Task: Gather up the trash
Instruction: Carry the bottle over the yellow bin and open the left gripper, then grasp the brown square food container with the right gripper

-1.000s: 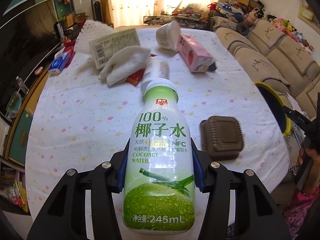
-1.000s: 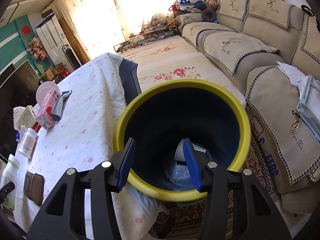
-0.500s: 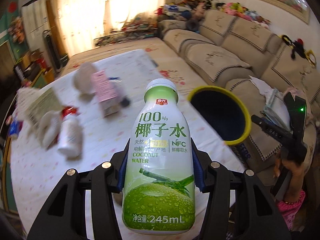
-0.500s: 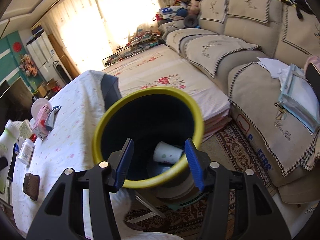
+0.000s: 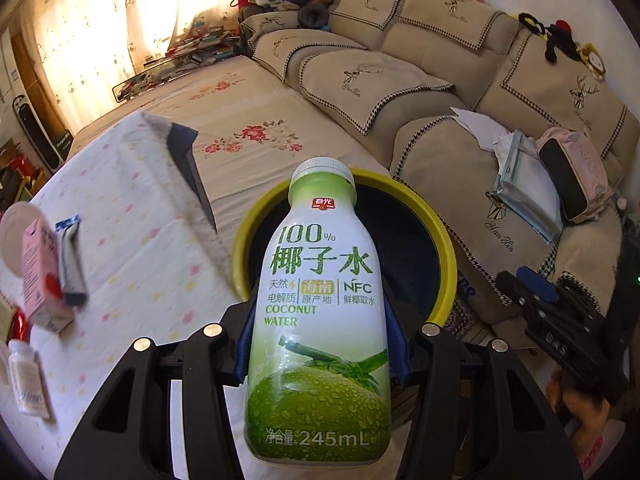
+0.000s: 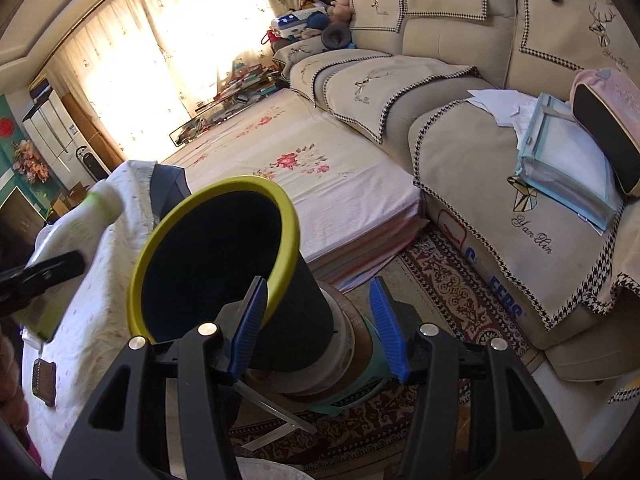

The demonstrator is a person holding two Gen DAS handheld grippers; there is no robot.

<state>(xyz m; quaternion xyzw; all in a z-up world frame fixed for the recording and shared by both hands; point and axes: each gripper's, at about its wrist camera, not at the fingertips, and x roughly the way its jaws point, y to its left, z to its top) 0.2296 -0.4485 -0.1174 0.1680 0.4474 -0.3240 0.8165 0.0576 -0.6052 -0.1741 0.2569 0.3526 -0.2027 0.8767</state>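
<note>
Only left view shows left claw (image 5: 320, 344) pinching coconut water bottle (image 5: 320, 300), right claw (image 6: 318, 326) spread beside bin (image 6: 288, 220)

The left wrist view looks forward along the left gripper (image 5: 320, 344), from very near the coconut water bottle (image 5: 318, 320) that fills its centre, toward the bin (image 5: 448, 256) and the sofa (image 5: 420, 64) behind. The right wrist view looks along the right gripper (image 6: 318, 330), close to the bin (image 6: 216, 256) (seen from its side). Both views share the bin, the sofa, the tabletop (image 5: 132, 248) edge and the bottle (image 6: 76, 236).
</note>
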